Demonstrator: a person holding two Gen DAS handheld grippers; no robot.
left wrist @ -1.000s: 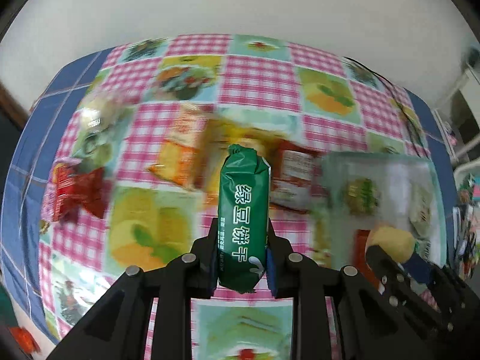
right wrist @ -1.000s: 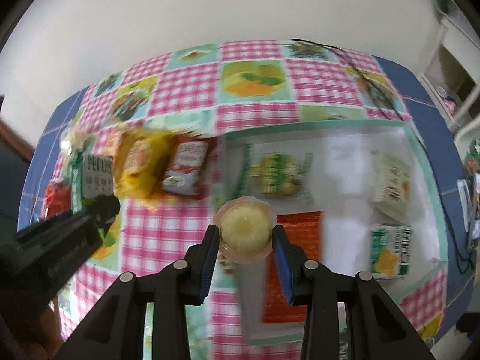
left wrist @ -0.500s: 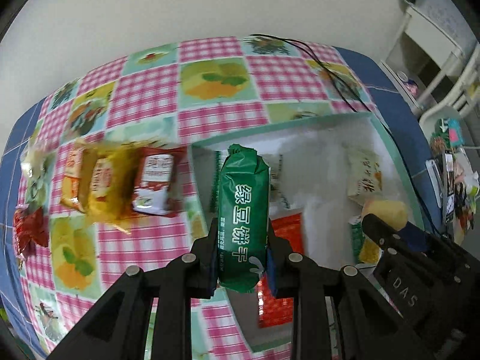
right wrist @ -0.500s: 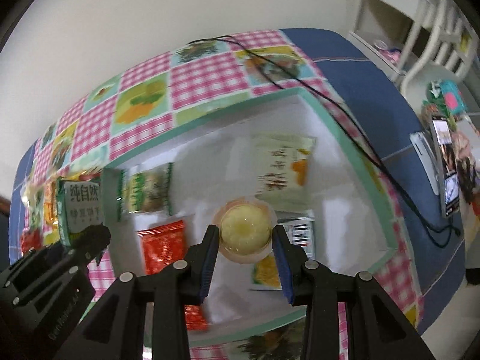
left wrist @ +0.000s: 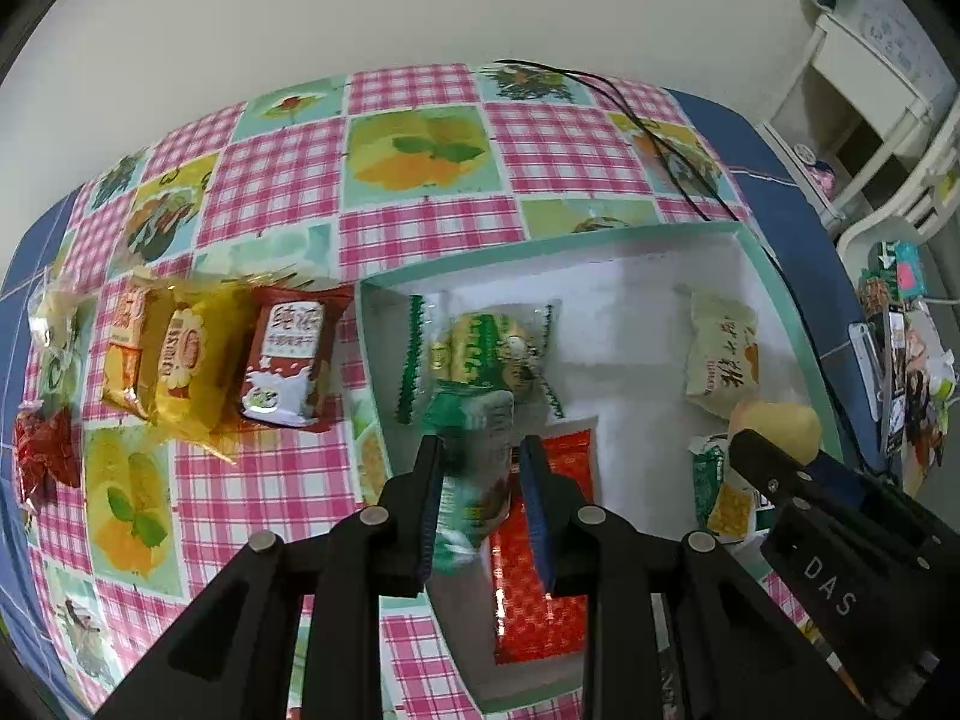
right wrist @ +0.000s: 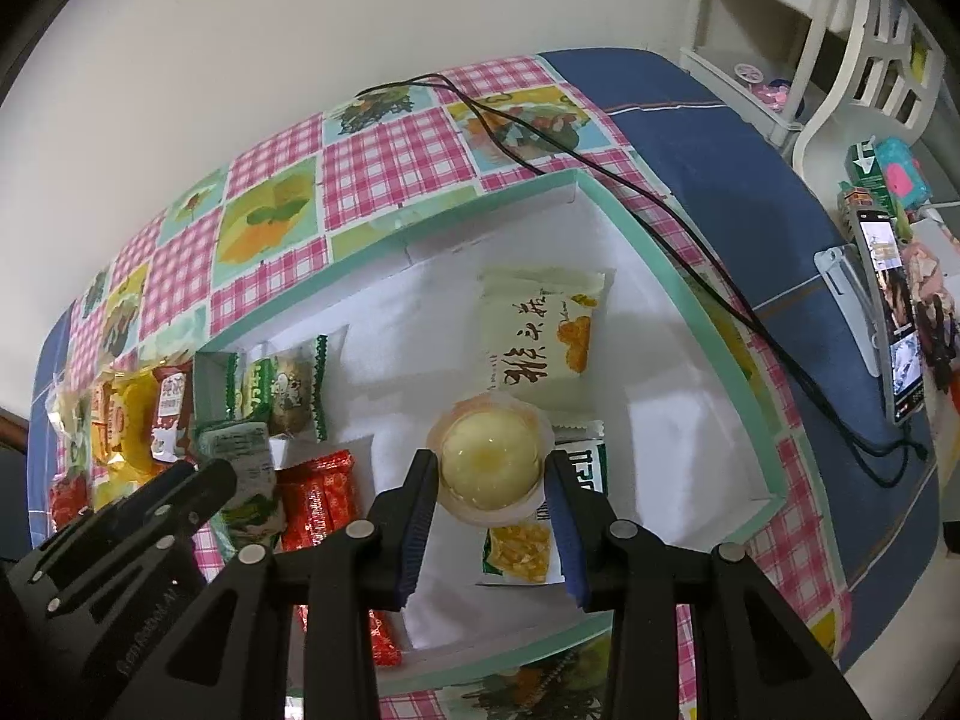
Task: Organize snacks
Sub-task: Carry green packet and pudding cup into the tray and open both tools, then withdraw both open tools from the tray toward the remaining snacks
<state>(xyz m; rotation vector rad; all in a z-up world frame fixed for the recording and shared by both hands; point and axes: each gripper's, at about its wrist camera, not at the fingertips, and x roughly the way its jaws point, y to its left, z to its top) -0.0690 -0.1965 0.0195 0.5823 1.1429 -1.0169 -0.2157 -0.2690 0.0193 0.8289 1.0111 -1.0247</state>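
Green snack pack (left wrist: 474, 468) sits between the fingers of the left tool (left wrist: 480, 501), blurred and tilted, with the jaws opening; a gap shows on the right side of the pack, so the pads no longer press it. The pack hangs over the near-left part of the white tray (left wrist: 774, 294), above the red packet (left wrist: 540, 594) and just in front of the green-and-yellow sweet wrapper (left wrist: 486, 354). In the right wrist view the same green pack (right wrist: 240, 462) shows at the tip of the left tool (right wrist: 210, 480), by the tray's left wall. Yellow jelly cup (right wrist: 489, 459) is clamped in the right tool (right wrist: 489, 516), both pads touching its sides, dome facing the camera. The cup is held over the middle of the tray (right wrist: 714, 348), above the green-and-white corn snack bag (right wrist: 528, 546) and just in front of the pale cream bag (right wrist: 540, 339) with an orange print. Red packet (right wrist: 315, 495) lies left of the cup on the tray floor, sweet wrapper (right wrist: 282, 387) behind it. From the left wrist view the cup (left wrist: 780, 420) and right tool (left wrist: 774, 456) appear at the right, near the cream bag (left wrist: 720, 354). Outside the tray, on the checked tabletop (left wrist: 420, 222), lie a dark red milk-print pack (left wrist: 282, 360), a yellow pack (left wrist: 186, 360), an orange pack (left wrist: 123, 342) touching one another, and a red wrapper (left wrist: 45, 462) further left. A black cable (right wrist: 600, 174) runs along the tray's far-right side.
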